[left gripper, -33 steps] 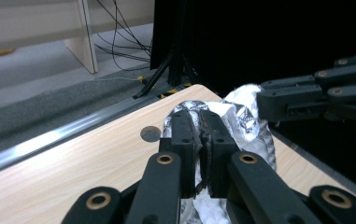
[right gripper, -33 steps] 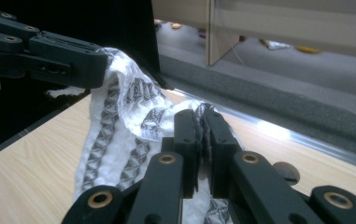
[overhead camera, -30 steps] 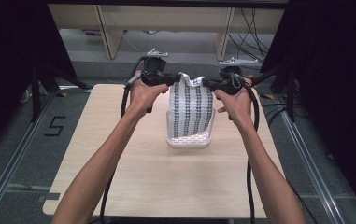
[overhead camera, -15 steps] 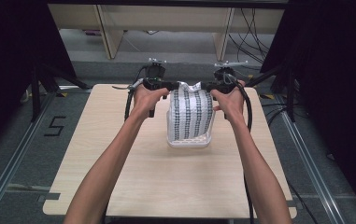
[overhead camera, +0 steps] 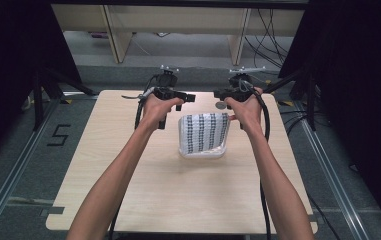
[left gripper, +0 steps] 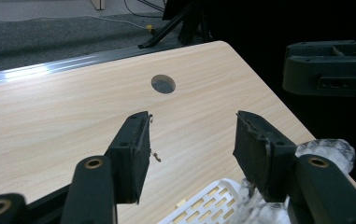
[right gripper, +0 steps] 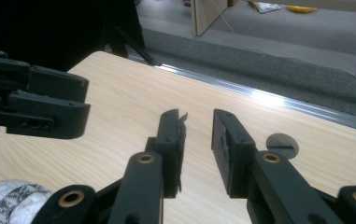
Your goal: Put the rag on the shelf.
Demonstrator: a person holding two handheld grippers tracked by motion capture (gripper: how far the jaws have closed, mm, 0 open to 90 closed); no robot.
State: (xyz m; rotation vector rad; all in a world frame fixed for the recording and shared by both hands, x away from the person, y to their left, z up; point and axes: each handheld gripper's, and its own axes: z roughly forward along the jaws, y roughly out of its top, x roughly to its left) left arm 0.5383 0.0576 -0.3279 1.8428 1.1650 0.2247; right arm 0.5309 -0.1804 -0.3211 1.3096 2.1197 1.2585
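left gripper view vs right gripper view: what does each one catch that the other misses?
Left gripper view alone: white slotted basket corner and crinkled clear plastic beside its own tool, whose jaws stand wide apart. Right gripper view alone: a patterned cloth bundle at lower left, light wooden furniture legs beyond the table, and its own tool with a narrower gap. Both: the wooden table, its round cable hole, and the opposite tool farther off.

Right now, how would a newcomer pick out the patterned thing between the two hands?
Start at the wooden table and look toward its far middle. There a white basket sits between the left tool and right tool. It alone is wrapped in clear film with columns of black marks.
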